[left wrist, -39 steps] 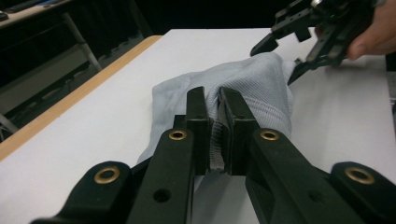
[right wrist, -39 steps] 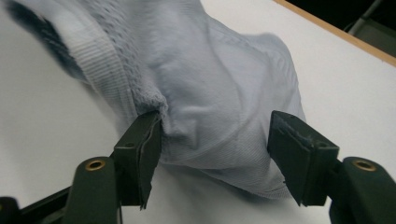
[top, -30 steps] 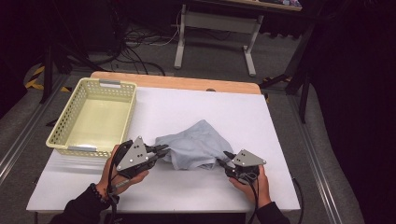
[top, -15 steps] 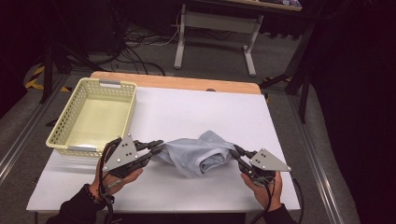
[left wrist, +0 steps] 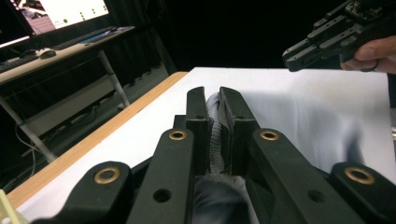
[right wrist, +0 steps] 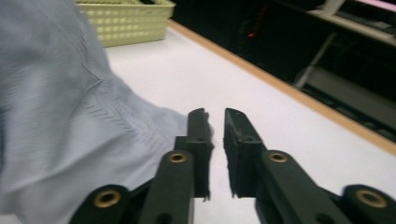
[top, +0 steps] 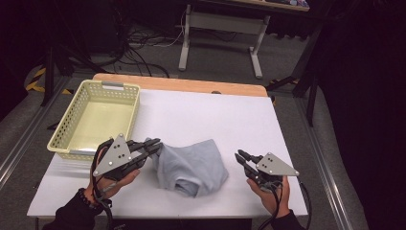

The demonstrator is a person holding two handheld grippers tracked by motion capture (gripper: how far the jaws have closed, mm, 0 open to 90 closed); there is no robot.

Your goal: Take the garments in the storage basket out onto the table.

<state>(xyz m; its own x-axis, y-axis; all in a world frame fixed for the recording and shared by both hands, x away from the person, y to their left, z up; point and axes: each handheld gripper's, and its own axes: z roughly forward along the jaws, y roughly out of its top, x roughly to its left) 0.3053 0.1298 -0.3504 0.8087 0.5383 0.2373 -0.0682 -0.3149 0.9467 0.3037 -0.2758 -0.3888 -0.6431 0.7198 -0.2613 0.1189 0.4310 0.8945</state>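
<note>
High view, table: a white table top point(top: 201, 115) with a wooden strip along its far edge.
High view, basket: a pale yellow plastic basket point(top: 72, 143) sits at the far left of the table.
High view, cloth: a crumpled grey-blue cloth point(top: 191, 165) lies near the front middle of the table, between the two grippers.
High view, left gripper: the left gripper point(top: 152, 146) is held in the person's left hand point(top: 112, 179), just in front of the basket. Its tips meet the left edge of the cloth.
High view, right gripper: the right gripper point(top: 241, 157) is held in the right hand point(top: 268, 194), to the right of the cloth and apart from it.

Left gripper view, jaws: the two black jaws are pressed almost together, with a ribbed fold of the cloth point(left wrist: 215, 140) pinched between them.
Left gripper view, background: the other gripper point(left wrist: 327, 39) shows at the top right, over the white table.

Right gripper view, jaws: the jaws stand a narrow gap apart and have just been opening a little. Nothing is between them, and bare table shows through the gap.
Right gripper view, cloth: the cloth point(right wrist: 60, 116) lies on the left, its edge just beside the left jaw. Whether it touches the jaw cannot be told.
Right gripper view, basket: the basket point(right wrist: 126, 21) stands behind the cloth at the top.
</note>
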